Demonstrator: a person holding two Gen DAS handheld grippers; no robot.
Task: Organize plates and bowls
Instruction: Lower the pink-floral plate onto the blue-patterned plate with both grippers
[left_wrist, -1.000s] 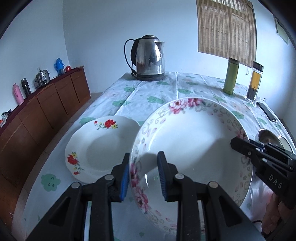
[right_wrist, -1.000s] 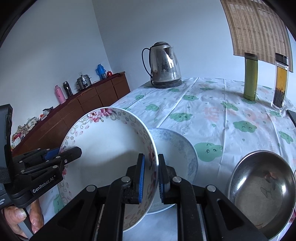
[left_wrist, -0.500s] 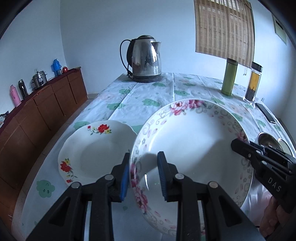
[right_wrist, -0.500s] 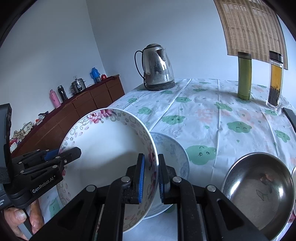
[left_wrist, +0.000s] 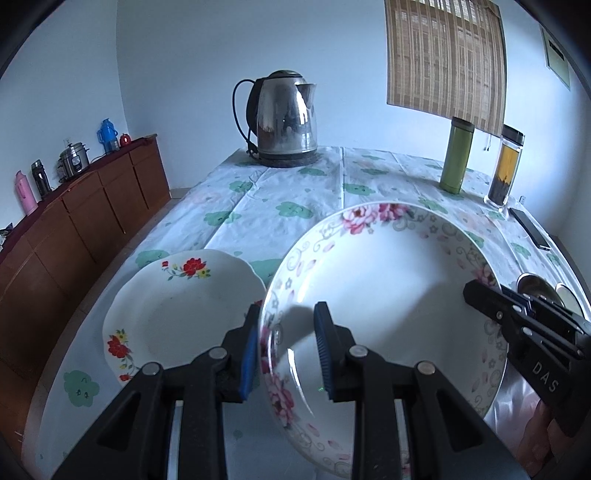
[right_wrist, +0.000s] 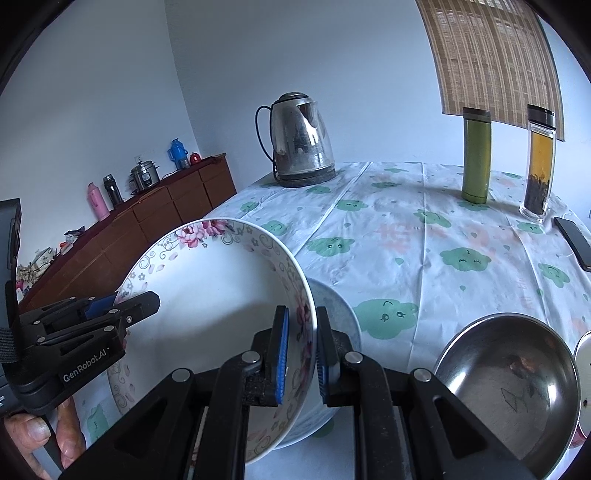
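Both jaws clamp the pink-flowered bowl (left_wrist: 388, 295) above a blue plate (right_wrist: 338, 314).

The pink-flowered bowl (right_wrist: 218, 295) hides most of the blue-grey plate (right_wrist: 340, 317) behind it. The steel bowl (right_wrist: 517, 384) runs off the picture's lower right edge, and the items on the sideboard (left_wrist: 74, 218) are too small to identify.

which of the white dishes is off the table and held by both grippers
The pink-flowered dish, tilted, its rim clamped by the left gripper and right gripper. The red-flowered plate and bluish plate lie on the table.
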